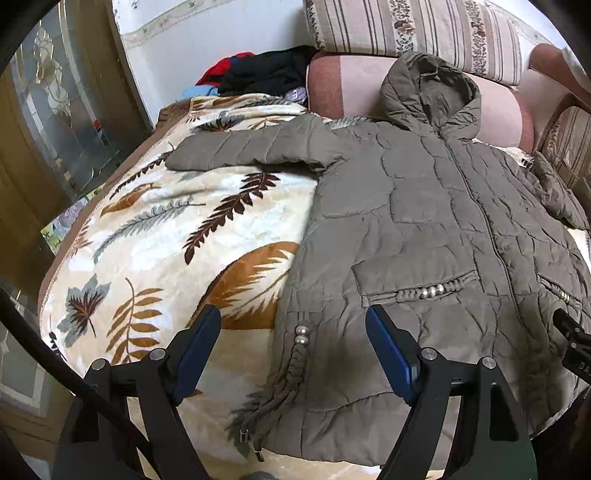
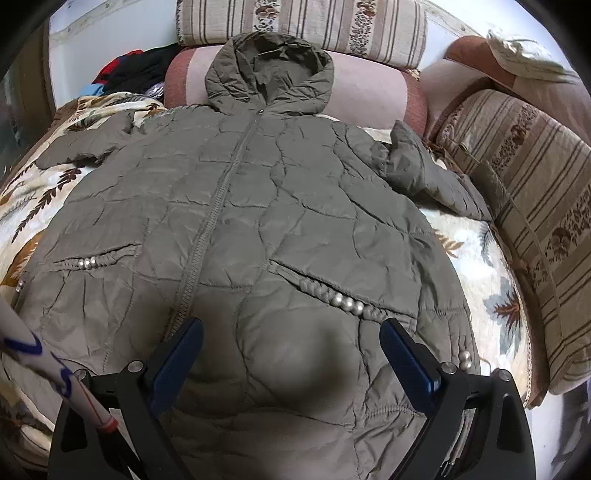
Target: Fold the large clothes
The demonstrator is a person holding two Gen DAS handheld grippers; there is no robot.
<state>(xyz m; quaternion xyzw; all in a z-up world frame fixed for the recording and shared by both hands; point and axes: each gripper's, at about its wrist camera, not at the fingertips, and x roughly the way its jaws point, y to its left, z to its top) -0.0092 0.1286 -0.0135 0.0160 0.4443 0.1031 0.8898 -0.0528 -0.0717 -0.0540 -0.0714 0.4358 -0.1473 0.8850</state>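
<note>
Coat: an olive-grey quilted puffer coat with a hood (image 2: 258, 206) lies front-up and zipped on the bed, hood toward the cushions, hem toward me.
Fabric: crinkled, matte shell with irregular stitched panels; a centre zip (image 2: 218, 199) runs from collar to hem.
Pockets: slanted openings edged with braided cord and silvery pearl beads (image 2: 347, 302); more beads and braided cords hang at the side hem (image 1: 301, 338).
Sleeves: the one seen in my left view (image 1: 243, 149) stretches out flat; the other (image 2: 432, 177) lies bent and rumpled against the side cushion.
Left gripper (image 1: 293, 352): released, blue-padded jaws spread wide, hovering over the coat's hem edge and holding nothing.
Right gripper (image 2: 291, 356): also spread wide and holding nothing, above the lower front near the pocket.
Bedding: a plush cream blanket printed with brown and grey leaves (image 1: 155, 236) under the coat.
Surroundings: a pink velvety bolster (image 2: 362, 88), striped floral cushions (image 2: 306, 22), and a heap of black, red and blue clothes (image 1: 258, 74) in the far corner.
In the way: the rumpled sleeve crowds the striped side cushion (image 2: 535, 206).
</note>
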